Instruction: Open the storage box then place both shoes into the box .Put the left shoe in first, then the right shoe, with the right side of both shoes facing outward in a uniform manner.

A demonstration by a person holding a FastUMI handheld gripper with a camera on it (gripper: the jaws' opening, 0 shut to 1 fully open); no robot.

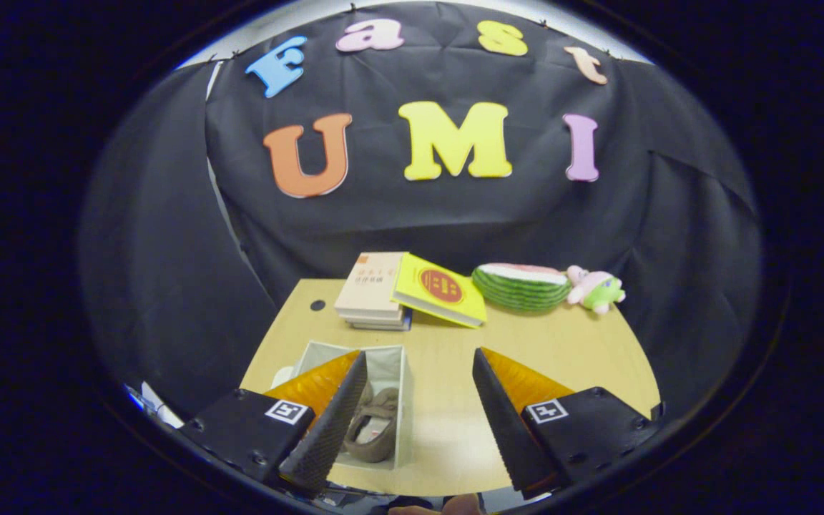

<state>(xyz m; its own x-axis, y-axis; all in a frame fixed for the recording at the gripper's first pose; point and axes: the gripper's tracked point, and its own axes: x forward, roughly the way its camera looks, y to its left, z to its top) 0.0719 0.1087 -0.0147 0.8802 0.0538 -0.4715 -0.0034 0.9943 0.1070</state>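
So the storage box is a pale, open-topped bin sitting on the near-left part of the wooden table, and there's a brown shoe lying inside it, light insole facing up (a second shoe may be tucked beside it behind the finger, but I can't really tell). The gripper has its fingers spread wide apart with nothing between them but bare tabletop; the left finger overlaps the box in the view and hides part of it, though I can't tell if it's actually touching it. Beyond the fingers, toward the back of the table, there's a stack of books with a yellow book leaning against its right side, then a watermelon-slice plush just right of that, and a small pink and green plush toy right beside the watermelon.
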